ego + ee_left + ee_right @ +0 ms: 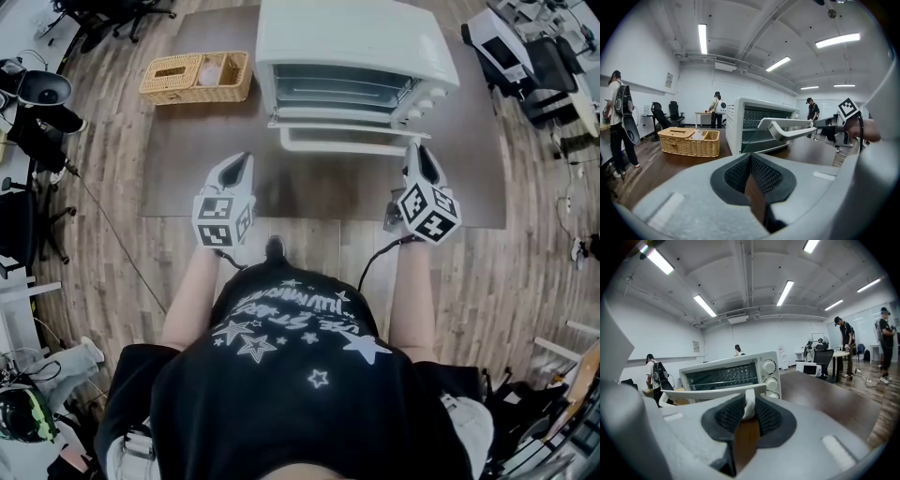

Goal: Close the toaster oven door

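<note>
So the right gripper [749, 405] is clamping its dark ribbed pads on the right end of the white bar handle [342, 147]. That handle is on the dropped-open glass door [342, 118] of the boxy white toaster oven [356, 42]. The left gripper [750, 161] is hovering in front of the oven's left side, jaws looking pretty much closed on nothing. A woven wicker basket [197, 77] is sitting left of the oven on the dark brown table [319, 192].
</note>
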A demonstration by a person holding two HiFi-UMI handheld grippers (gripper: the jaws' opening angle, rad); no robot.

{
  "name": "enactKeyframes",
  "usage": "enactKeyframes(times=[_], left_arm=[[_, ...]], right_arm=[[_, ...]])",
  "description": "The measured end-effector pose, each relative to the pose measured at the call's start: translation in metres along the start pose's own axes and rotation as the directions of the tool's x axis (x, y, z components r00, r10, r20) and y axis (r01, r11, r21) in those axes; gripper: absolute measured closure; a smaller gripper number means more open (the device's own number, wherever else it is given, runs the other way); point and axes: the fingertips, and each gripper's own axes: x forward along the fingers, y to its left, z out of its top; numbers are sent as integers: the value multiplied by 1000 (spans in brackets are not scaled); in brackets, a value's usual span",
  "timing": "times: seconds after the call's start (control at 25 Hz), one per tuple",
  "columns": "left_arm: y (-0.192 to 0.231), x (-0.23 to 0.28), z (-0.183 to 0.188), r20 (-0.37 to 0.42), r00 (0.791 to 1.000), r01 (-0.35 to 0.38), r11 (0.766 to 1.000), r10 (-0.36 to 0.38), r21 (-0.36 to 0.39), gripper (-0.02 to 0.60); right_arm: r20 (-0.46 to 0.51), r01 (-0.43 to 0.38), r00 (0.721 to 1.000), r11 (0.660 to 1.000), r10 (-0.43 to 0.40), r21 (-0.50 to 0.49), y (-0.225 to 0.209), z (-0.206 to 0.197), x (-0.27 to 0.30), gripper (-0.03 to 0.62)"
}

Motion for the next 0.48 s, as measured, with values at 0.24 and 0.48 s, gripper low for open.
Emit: enactKeyframes(times=[0.24, 0.48], left_arm=[[8, 10, 8, 9, 1000, 7, 1000, -7, 0, 571], [16, 18, 15, 18, 1000, 20, 1000, -20, 2, 571]], right_arm=[[23, 12, 1000, 1000, -12, -4, 1, 12, 7, 520], [58, 28, 998, 1000, -28, 4, 2, 25, 14, 520]])
